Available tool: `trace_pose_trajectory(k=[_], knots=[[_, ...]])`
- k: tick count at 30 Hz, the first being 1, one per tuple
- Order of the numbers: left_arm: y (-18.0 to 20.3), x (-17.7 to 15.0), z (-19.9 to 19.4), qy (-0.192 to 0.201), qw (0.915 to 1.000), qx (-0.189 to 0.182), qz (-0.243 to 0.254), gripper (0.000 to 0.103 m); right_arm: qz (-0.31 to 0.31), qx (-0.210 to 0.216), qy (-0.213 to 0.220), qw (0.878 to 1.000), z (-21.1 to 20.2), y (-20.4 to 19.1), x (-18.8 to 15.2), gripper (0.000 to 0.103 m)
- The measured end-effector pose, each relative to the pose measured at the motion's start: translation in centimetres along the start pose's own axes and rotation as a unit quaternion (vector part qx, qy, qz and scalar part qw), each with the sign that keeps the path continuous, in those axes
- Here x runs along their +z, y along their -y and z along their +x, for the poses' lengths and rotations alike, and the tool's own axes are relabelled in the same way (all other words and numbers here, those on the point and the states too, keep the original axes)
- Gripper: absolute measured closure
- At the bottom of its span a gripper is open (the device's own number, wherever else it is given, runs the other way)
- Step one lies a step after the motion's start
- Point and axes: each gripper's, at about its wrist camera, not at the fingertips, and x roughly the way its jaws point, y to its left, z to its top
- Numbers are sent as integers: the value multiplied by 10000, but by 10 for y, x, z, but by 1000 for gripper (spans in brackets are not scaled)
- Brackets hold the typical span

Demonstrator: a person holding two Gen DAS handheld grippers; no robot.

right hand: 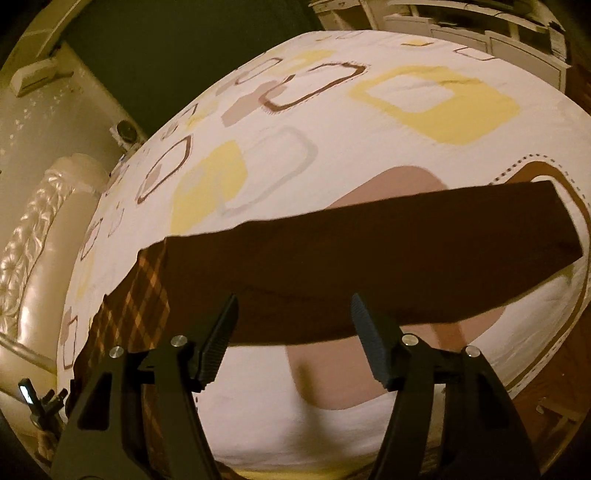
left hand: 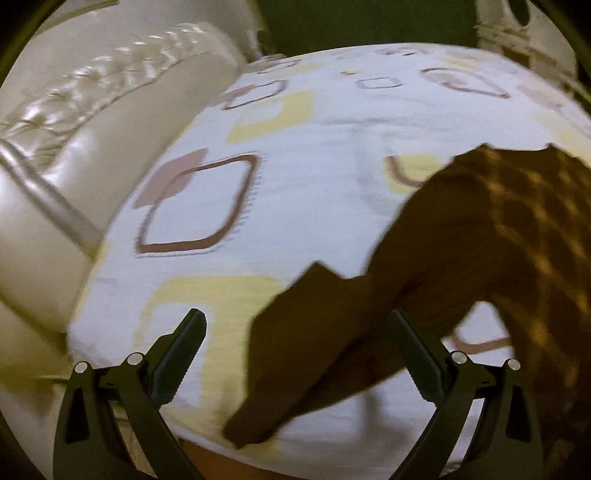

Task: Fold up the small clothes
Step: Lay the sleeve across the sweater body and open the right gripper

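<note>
The brown garment (right hand: 369, 266) lies on the bed (right hand: 332, 155), long axis crosswise just ahead of the right gripper (right hand: 293, 332), which gapes empty and seems nearer; the left gripper (left hand: 295, 354) (equally wide, empty) straddles a sleeve-like end.

A home bedroom, patterned bedsheet (right hand: 332, 155) spreading ahead of the gripper, tufted cream headboard (left hand: 74, 122) curving leftward, white shelving (right hand: 480, 33) standing beyond

Matt brown cloth garment (right hand: 369, 258) lay ahead of the claw; the headboard (left hand: 74, 155) left of it looked glossy, leathery.
</note>
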Motion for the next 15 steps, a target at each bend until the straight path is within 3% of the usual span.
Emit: trace_pose_trajectory(k=[3, 6, 15], knots=[[12, 3, -5, 180, 9989, -100, 410, 5, -12, 7, -52, 10000, 4, -4, -5, 39], [17, 8, 7, -43, 9978, -83, 655, 5, -6, -6, -109, 9999, 9, -5, -8, 39], [13, 14, 22, -239, 9981, -357, 450, 5, -16, -15, -225, 9997, 17, -8, -16, 39]])
